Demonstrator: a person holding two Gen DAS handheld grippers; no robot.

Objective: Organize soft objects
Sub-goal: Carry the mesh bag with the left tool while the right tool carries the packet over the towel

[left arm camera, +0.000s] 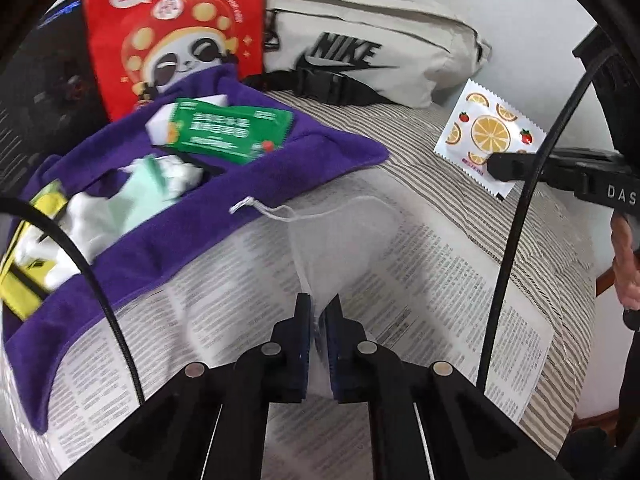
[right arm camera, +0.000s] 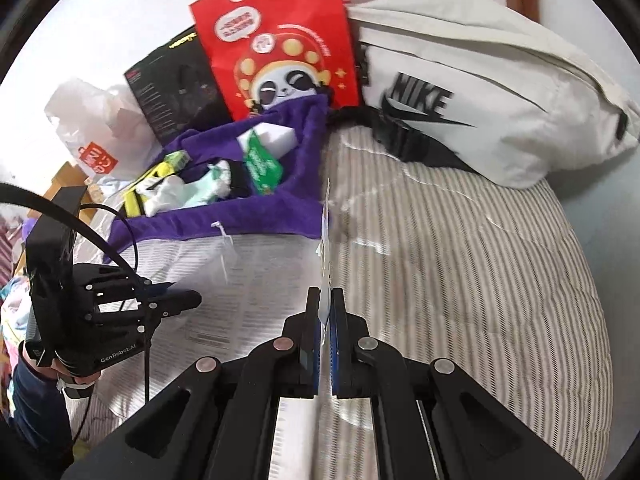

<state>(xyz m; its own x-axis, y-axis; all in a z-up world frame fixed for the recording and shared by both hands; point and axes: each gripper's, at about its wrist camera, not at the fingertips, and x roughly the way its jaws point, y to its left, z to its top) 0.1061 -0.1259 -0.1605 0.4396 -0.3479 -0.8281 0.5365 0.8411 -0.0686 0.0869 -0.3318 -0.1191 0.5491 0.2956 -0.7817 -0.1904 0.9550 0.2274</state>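
Observation:
My left gripper [left arm camera: 318,312] is shut on the near edge of a sheer white drawstring pouch [left arm camera: 340,240], which lies over a printed paper sheet [left arm camera: 440,280] on the bed. Its cord [left arm camera: 256,208] trails toward a purple fabric organizer [left arm camera: 240,208] holding a green packet [left arm camera: 232,132], pale socks [left arm camera: 132,196] and a yellow item. My right gripper [right arm camera: 326,300] is shut on a white packet printed with orange slices [left arm camera: 488,128]. That packet [right arm camera: 326,240] shows edge-on in the right wrist view. The left gripper [right arm camera: 192,300] sits low at the left there, beside the organizer [right arm camera: 224,228].
A red panda-print paper bag [left arm camera: 176,32] stands behind the organizer. A beige Nike waist bag [left arm camera: 360,40] lies at the back on the striped bedding [right arm camera: 460,260]. A black box [right arm camera: 176,84] and a white plastic bag [right arm camera: 92,120] are at the far left.

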